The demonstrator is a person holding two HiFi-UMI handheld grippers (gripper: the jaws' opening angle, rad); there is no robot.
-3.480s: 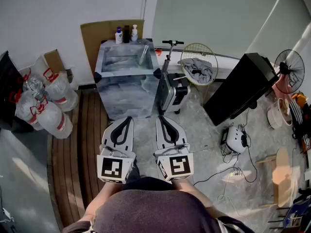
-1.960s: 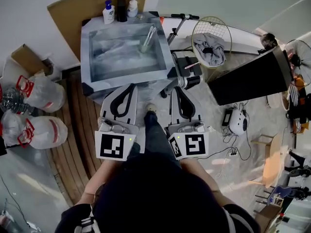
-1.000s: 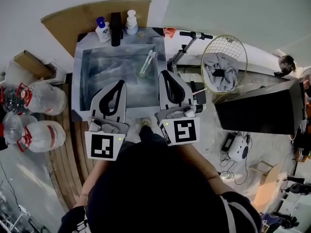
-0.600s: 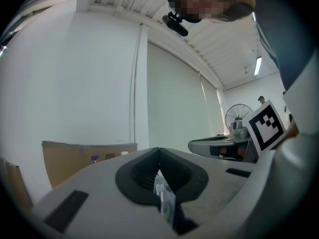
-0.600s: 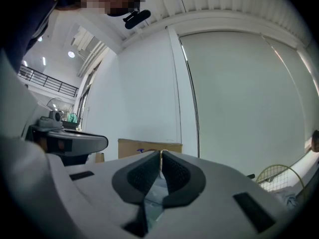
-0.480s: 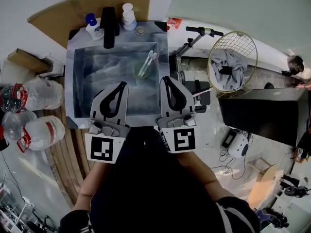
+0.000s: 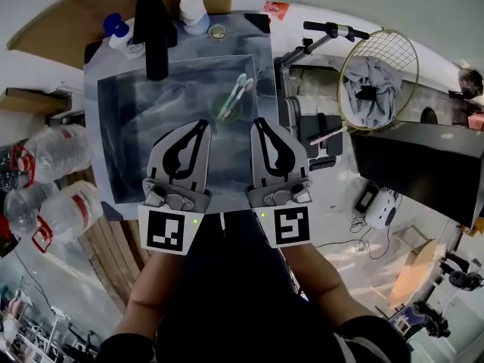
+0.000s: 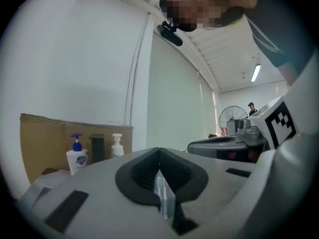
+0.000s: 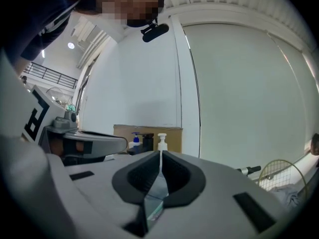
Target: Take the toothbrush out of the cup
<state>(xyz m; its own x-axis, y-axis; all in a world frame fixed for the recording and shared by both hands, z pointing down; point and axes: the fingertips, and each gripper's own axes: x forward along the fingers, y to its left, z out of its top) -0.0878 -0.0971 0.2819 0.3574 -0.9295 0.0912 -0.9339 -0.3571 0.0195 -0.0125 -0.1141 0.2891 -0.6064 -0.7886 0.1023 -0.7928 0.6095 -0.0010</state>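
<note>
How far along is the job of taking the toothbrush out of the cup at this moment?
Done: nothing yet. The two pale toothbrushes stand in the greenish translucent cup inside the grey marbled sink. In hand: nothing. The left gripper and the right gripper hang over the sink's near part, both shut and empty, short of the cup. Left: reach the cup, open a gripper, grip a toothbrush and lift it out.
</note>
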